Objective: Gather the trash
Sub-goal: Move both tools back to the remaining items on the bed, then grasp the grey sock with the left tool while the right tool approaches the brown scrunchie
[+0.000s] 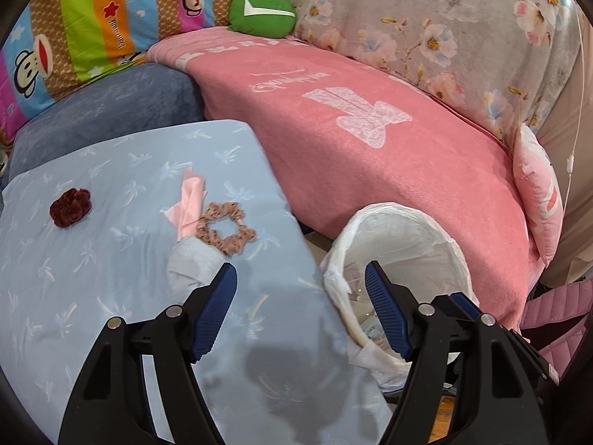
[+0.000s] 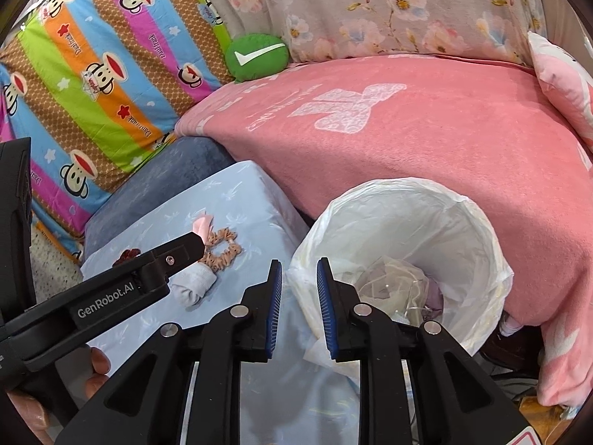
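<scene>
— Left tongs (image 1: 301, 309)?
— Spread wide, holding nothing, hanging over the edge of the pale blue cushion (image 1: 111, 259), right finger above the bin's rim.
— Right tongs (image 2: 299, 306)?
— Parted by a narrow gap, nothing between the pads, poised at the near rim of the lined bin (image 2: 478, 222).
— Trash?
— Pink paper scrap (image 1: 189, 200) lying on the blue cushion, touching a tan scrunchie (image 1: 226, 228); grey rolled sock (image 1: 192, 267) just beside; dark red scrunchie (image 1: 70, 207) well apart to the left. Crumpled wrappers (image 2: 393, 285) down inside the bin.
— Surroundings?
— Pink blanket (image 1: 370, 148) behind, green check-mark pillow (image 1: 261, 11) farther back.
</scene>
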A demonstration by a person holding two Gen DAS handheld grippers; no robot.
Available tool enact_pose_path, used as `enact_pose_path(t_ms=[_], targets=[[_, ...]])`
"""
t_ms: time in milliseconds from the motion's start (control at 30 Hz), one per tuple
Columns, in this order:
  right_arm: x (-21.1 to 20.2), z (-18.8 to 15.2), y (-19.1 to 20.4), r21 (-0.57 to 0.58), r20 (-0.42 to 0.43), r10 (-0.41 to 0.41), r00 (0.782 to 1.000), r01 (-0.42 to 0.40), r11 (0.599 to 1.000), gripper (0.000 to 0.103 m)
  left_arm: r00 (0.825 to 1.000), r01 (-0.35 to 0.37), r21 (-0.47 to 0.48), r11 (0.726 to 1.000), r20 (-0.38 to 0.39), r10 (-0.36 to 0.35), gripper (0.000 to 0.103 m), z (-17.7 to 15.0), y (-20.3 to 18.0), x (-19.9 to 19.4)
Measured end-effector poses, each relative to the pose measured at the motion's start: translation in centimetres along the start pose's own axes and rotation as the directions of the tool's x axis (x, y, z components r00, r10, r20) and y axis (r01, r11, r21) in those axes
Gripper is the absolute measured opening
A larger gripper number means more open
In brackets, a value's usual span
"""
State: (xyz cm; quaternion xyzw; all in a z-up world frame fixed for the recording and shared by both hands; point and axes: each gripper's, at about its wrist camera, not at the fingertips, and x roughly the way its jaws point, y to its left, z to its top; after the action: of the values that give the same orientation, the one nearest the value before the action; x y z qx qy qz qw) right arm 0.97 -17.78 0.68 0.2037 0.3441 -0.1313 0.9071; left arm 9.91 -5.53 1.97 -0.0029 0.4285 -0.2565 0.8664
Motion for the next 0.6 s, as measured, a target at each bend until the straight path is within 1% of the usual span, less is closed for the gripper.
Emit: enact_pose_path(t_ms=[133, 200, 300, 467, 600], targets=[[0.6, -0.2, 1.1, -0.018, -0.013, 0.009, 1.0, -0.009, 1.0, 0.023, 1.0, -0.021, -0.03, 0.999, -0.013, 0.02, 0.071, -0.4, 1.6, 0.3], [0.8, -0.4, 1.6, -0.025, -0.017, 0.011, 1.0, -0.012, 1.0, 0.026, 0.999, -0.038, -0.048, 0.998, -0.018, 0.037, 0.075, -0.7, 2.5, 0.4], [1.4, -0.6, 2.2, -0.035, -0.028, 0.016, 0.999, -0.017, 0.999, 0.027, 0.998, -0.059, -0.077, 0.995, -0.032, 0.056, 0.077, -1.1, 3.8, 0.7], [2.5, -0.9, 3.1, -0.053, -0.053, 0.022, 0.998, -0.024, 0.998, 0.028, 0.994, -0.091, -0.136, 0.987, -0.072, 0.082, 0.078, -1.7, 6.5, 1.8], [3.5, -1.2, 3.8, -0.06, -0.071, 0.027, 0.997, -0.032, 0.998, 0.028, 0.991, -0.108, -0.177, 0.978, -0.103, 0.09, 0.078, -1.9, 7.9, 2.7]])
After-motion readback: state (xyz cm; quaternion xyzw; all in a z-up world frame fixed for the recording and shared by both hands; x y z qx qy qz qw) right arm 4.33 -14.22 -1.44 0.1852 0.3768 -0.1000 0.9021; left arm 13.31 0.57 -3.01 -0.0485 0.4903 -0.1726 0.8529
